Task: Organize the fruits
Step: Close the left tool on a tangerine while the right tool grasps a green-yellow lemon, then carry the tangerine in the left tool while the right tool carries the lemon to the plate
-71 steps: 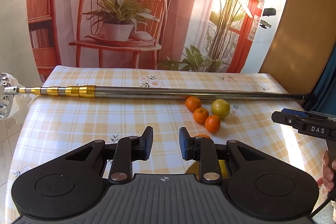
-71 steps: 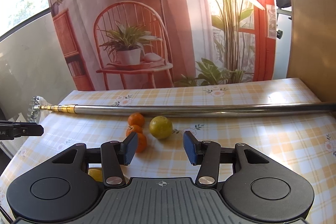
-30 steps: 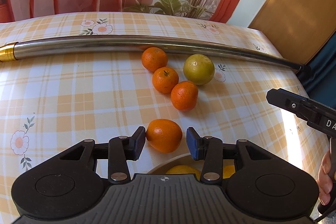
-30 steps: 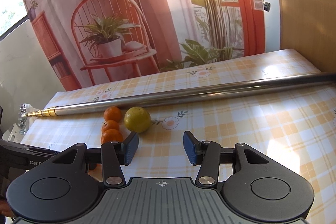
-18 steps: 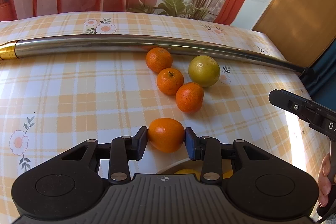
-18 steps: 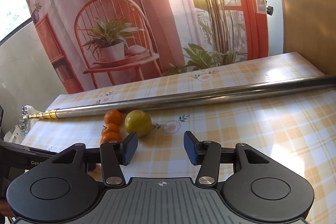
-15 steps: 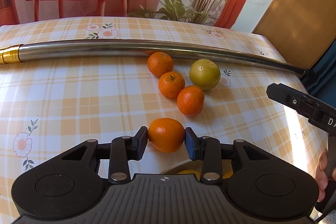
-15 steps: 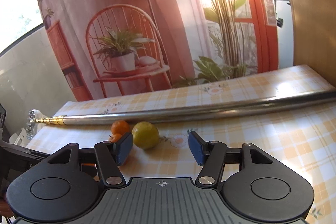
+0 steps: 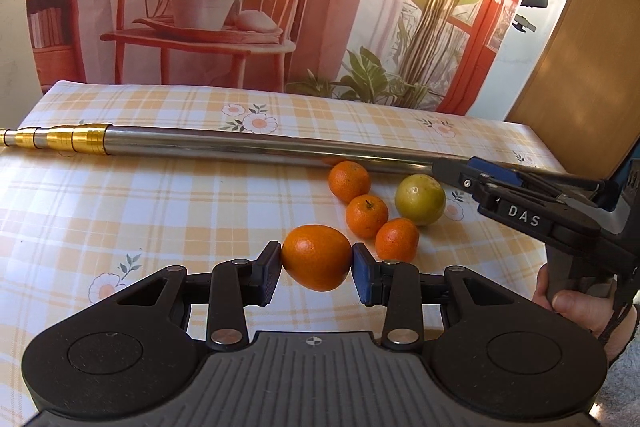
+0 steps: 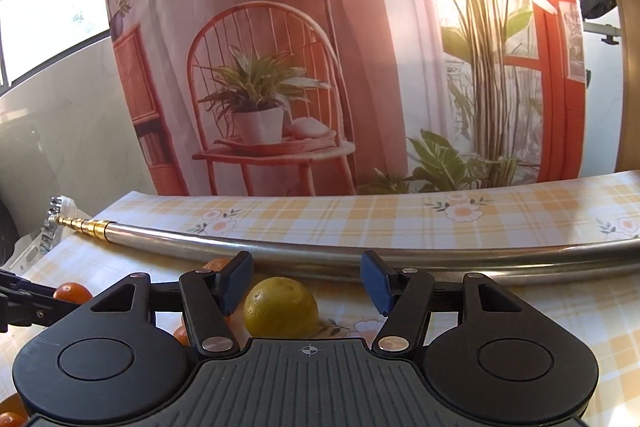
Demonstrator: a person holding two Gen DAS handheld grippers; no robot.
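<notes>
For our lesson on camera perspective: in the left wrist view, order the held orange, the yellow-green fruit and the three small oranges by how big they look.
1. Held orange, though it is nearest the camera, so unsure.
2. Yellow-green fruit.
3. The small oranges look alike; no ranking among them.

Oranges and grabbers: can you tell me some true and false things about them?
1. The left gripper is squeezing an orange. True.
2. The right gripper is holding the yellow-green fruit. False: its jaws stand open, with the fruit between them untouched.
3. Three small oranges sit in a row beside the yellow-green fruit. True.
4. The metal pole stands upright. False: it lies flat across the table.
5. The tablecloth is plain white. False: it is yellow checked with flowers.
</notes>
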